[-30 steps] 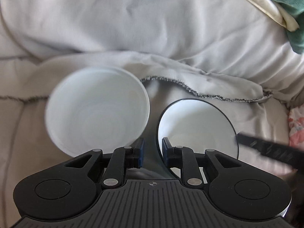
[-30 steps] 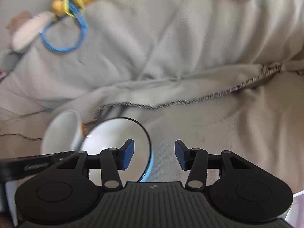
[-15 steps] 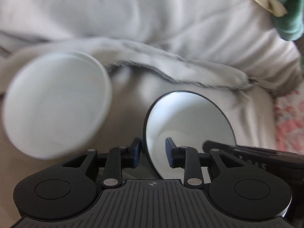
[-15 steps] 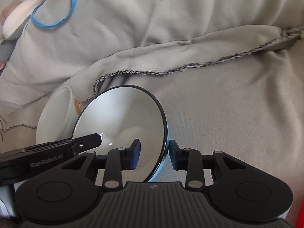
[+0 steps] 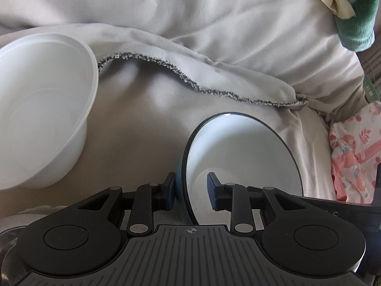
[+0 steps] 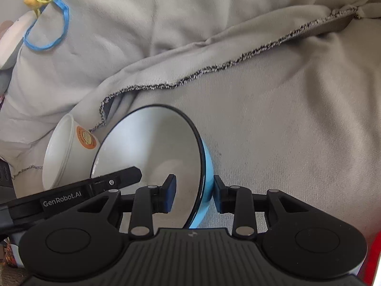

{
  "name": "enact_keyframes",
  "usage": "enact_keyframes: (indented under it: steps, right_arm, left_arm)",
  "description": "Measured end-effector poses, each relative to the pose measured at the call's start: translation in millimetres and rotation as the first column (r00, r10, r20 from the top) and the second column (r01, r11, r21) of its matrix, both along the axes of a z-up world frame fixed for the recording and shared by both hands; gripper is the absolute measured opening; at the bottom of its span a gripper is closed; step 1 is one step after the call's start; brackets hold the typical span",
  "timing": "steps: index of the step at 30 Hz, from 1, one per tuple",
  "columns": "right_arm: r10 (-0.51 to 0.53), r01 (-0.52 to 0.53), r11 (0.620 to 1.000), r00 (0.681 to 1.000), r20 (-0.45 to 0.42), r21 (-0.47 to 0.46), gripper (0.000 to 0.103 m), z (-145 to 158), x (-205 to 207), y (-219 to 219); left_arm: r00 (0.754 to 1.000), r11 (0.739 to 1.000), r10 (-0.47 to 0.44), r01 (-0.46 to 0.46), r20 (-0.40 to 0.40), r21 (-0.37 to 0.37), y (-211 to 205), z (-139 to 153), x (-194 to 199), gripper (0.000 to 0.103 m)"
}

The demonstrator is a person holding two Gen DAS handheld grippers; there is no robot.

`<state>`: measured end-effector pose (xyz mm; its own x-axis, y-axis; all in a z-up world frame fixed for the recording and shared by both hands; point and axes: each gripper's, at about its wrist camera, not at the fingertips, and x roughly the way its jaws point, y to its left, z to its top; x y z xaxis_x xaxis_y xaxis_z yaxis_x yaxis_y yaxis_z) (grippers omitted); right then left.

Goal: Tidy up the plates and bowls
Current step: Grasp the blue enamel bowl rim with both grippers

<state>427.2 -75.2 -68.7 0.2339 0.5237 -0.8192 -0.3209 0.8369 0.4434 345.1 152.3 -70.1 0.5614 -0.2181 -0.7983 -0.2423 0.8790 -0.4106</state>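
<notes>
- White plastic bowl [image 5: 42, 109], left of the left wrist view: thin, matte, translucent walls with a rolled rim, tipped on the soft grey blanket [image 5: 147, 124]. In the right wrist view it shows a round orange sticker on its base.
- Blue bowl [image 5: 240, 164], lower centre of both views: glossy, white inside, sky-blue outside, thin black rim, standing on edge.
- Left gripper [image 5: 191, 189]: its jaws straddle the near rim with a gap at the inner pad, so they are released, not clamping.
- Right gripper [image 6: 194, 191]: jaws clenched across the opposite rim of the blue bowl, outer pad pressed on the blue wall.
- Judgement: the glaze is slick and the blanket yields, so keep the right grip firm and lower the bowl gently until it settles flat.
</notes>
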Motion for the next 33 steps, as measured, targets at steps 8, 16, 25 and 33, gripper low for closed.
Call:
enact_keyframes:
  steps: [8, 16, 25, 33]
  right_arm:
    - [-0.014, 0.014, 1.0, 0.999, 0.028, 0.014, 0.033, 0.8, 2.2, -2.8]
    - [-0.015, 0.015, 1.0, 1.0, 0.017, -0.011, 0.033, -7.4, 8.4, -2.6]
    - [-0.007, 0.007, 1.0, 0.999, 0.038, -0.009, 0.033, -5.8, 5.2, -1.8]
    - [-0.005, 0.006, 1.0, 0.999, 0.041, -0.026, 0.033, -3.9, 0.7, 0.4]
  left_arm:
    - [1.0, 0.999, -0.02, 0.019, -0.005, -0.031, -2.4, -1.1, 0.6, 0.032]
    - [0.999, 0.998, -0.047, 0.047, -0.013, 0.037, -15.1, -3.9, 4.4, 0.03]
    - [0.998, 0.996, -0.066, 0.067, -0.02, 0.064, -17.9, -7.1, 7.3, 0.028]
    - [0.998, 0.995, -0.062, 0.064, -0.023, 0.079, -19.6, -5.2, 5.9, 0.028]
